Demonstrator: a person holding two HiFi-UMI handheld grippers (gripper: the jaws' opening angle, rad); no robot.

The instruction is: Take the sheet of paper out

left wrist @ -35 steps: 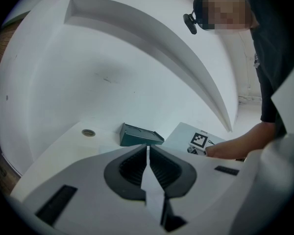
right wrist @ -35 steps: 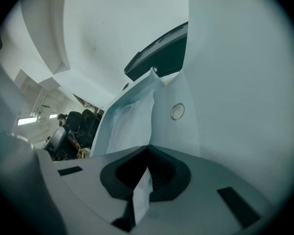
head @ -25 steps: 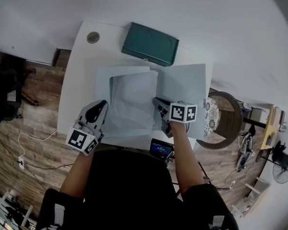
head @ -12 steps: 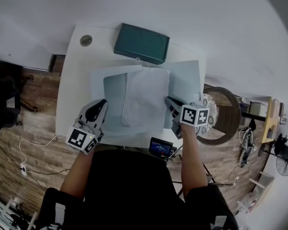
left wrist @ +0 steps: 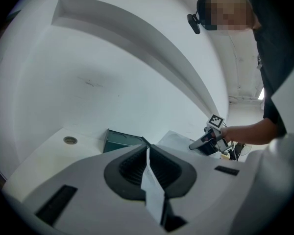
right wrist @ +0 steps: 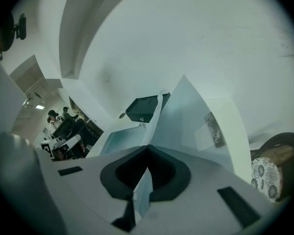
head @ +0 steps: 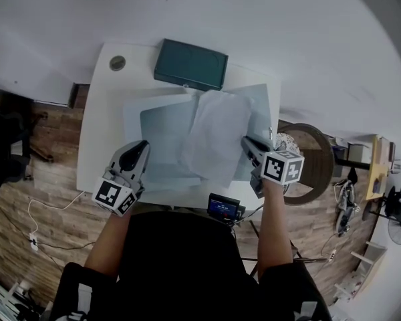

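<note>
One sheet of paper (head: pixel 217 136), pale and faintly creased, sits tilted over the right half of an open light-blue folder (head: pixel 162 122), just right of the desk's centre in the head view. Its near-right corner, at about 4 o'clock, is pinched in my right gripper (head: pixel 250 144); the right gripper view shows the jaws closed flat on the thin sheet. The sheet's left edge overlaps the folder's inner pocket, and I cannot tell whether it is touching it.

At 7 o'clock my left gripper (head: pixel 137 151) has its jaws closed on a thin pale edge, which I take to be the folder's near-left corner, pinning it in place.

The folder lies on a white desk (head: pixel 97 122). A dark green case (head: pixel 190 64) is at 12 o'clock, a round cable grommet (head: pixel 117 63) at 11 o'clock, and a small screened device (head: pixel 224 207) at 6 o'clock. A round wicker stool (head: pixel 314 162) stands off the desk at 3 o'clock.

I judge the step in hand to be drawing the sheet free. Next I need to carry it towards 3 o'clock, clear of the folder, while my left grip holds firm.
</note>
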